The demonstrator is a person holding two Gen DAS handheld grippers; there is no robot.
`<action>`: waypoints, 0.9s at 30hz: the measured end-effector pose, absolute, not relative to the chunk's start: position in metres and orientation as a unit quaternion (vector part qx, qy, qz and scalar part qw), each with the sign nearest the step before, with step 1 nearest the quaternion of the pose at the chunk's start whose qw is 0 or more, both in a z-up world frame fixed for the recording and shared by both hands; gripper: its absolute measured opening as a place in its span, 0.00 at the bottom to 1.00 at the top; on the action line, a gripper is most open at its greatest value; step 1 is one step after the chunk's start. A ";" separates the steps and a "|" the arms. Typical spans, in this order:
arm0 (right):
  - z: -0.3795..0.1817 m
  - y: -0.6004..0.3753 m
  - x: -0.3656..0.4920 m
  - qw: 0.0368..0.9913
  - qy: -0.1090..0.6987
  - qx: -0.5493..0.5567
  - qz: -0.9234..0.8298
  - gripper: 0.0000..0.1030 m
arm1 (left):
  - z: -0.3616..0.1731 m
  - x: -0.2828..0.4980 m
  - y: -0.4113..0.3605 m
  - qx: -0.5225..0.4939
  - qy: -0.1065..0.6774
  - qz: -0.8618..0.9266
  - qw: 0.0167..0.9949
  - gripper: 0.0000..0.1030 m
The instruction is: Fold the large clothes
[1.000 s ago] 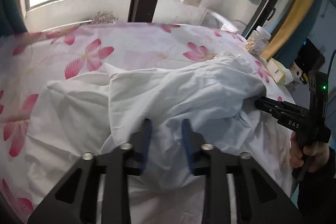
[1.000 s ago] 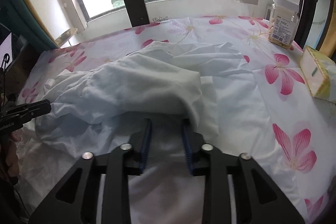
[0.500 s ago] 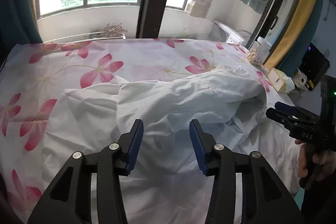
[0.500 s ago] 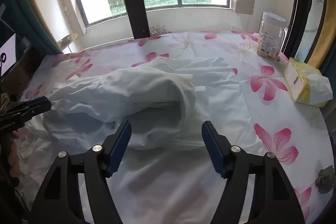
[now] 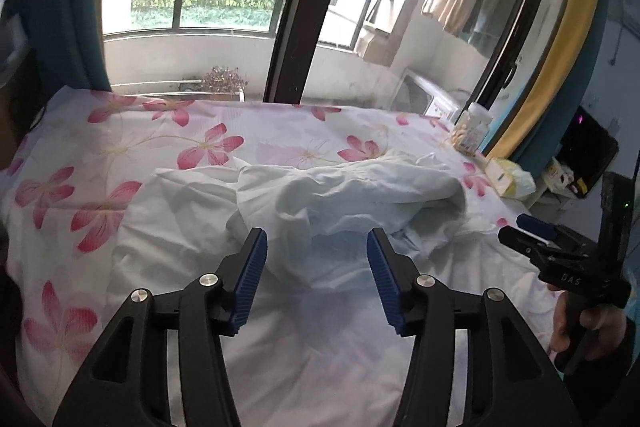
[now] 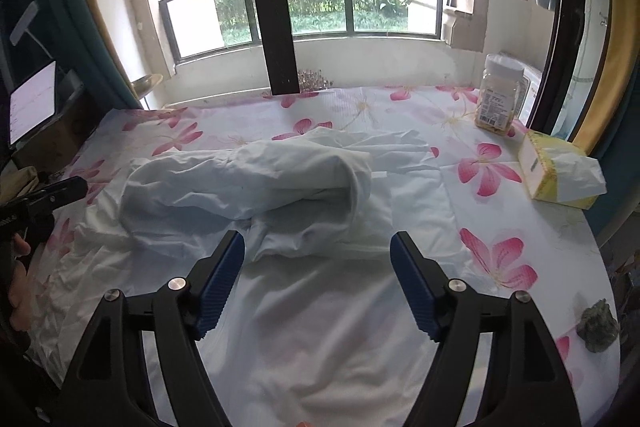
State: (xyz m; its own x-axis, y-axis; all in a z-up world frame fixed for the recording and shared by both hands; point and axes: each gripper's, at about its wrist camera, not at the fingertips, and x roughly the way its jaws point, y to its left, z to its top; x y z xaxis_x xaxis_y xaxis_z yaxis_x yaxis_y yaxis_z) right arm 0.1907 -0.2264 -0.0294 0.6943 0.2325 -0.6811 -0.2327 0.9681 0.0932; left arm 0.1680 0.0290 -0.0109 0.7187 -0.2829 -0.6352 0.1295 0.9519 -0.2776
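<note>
Both my grippers, left (image 5: 316, 283) and right (image 6: 318, 285), opening, holding nothing; bunched garment (image 6: 256, 183) may unroll, fold looks loose.

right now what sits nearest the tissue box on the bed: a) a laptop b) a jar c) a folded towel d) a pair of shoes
b: the jar stands just behind the tissue box near the bed's far right corner; none of the other options shows there.
</note>
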 end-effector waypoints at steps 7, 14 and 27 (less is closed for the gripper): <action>-0.025 -0.235 0.163 0.926 0.356 -0.004 0.126 0.73 | -0.008 0.120 0.039 -0.125 0.345 -0.105 0.924 0.57; -0.034 -0.248 0.137 0.928 0.354 -0.006 0.118 0.74 | -0.017 0.077 0.055 -0.147 0.337 -0.083 0.926 0.57; -0.059 -0.312 0.092 0.931 0.360 -0.006 0.056 0.74 | -0.066 0.004 0.123 -0.179 0.371 0.013 0.911 0.58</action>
State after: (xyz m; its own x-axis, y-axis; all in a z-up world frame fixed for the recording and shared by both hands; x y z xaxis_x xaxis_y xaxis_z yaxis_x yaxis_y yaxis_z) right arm 0.0918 -0.3123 -0.0591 0.7339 0.0991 -0.6720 -0.1084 0.9937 0.0282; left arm 0.0040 0.1227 -0.0663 0.7238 -0.1101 -0.6812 -0.1565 0.9353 -0.3174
